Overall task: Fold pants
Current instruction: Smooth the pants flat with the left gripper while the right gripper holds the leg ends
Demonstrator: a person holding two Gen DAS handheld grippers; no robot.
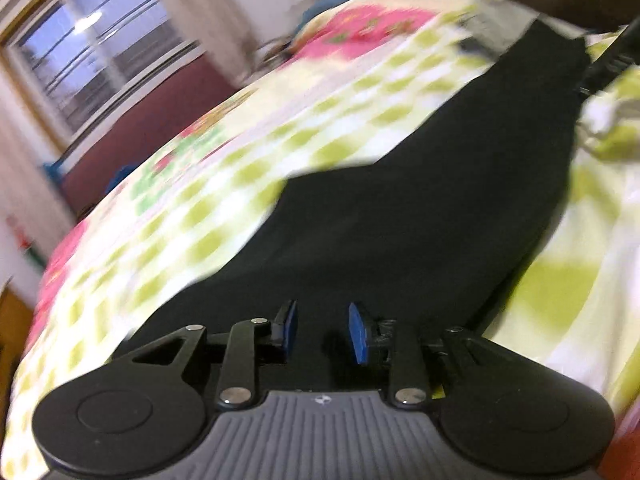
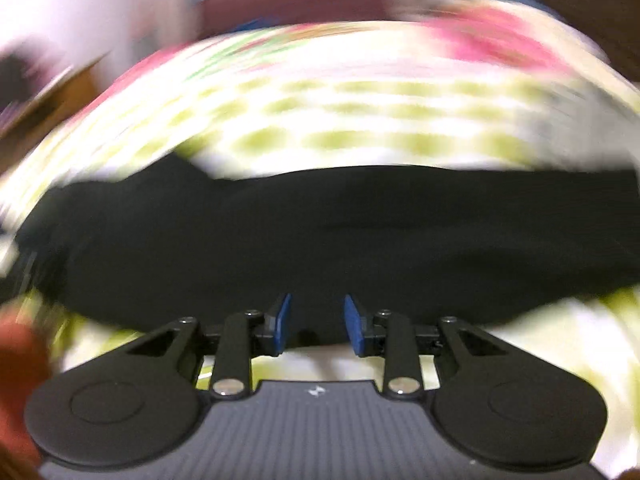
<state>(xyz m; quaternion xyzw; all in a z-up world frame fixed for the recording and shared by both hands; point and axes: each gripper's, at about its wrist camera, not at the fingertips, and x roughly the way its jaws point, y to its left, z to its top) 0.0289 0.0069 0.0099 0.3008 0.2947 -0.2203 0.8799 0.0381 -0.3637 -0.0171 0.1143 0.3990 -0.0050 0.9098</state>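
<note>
Black pants (image 1: pixel 420 208) lie flat on a bed, running from the near edge up toward the far right in the left wrist view. My left gripper (image 1: pixel 323 330) hovers over their near end, open, its blue pads (image 1: pixel 291 320) apart with no cloth pinched between them. In the blurred right wrist view the pants (image 2: pixel 320 240) stretch across the frame as a dark band. My right gripper (image 2: pixel 318 322) stands open at their near edge, and its blue pads (image 2: pixel 354 322) hold nothing.
The bed carries a white and green checked bedsheet (image 1: pixel 224 208) with pink flowers. A window (image 1: pixel 92 52) and a maroon wall (image 1: pixel 156 128) stand beyond the bed on the left. Something dark (image 1: pixel 608 60) juts in at the upper right.
</note>
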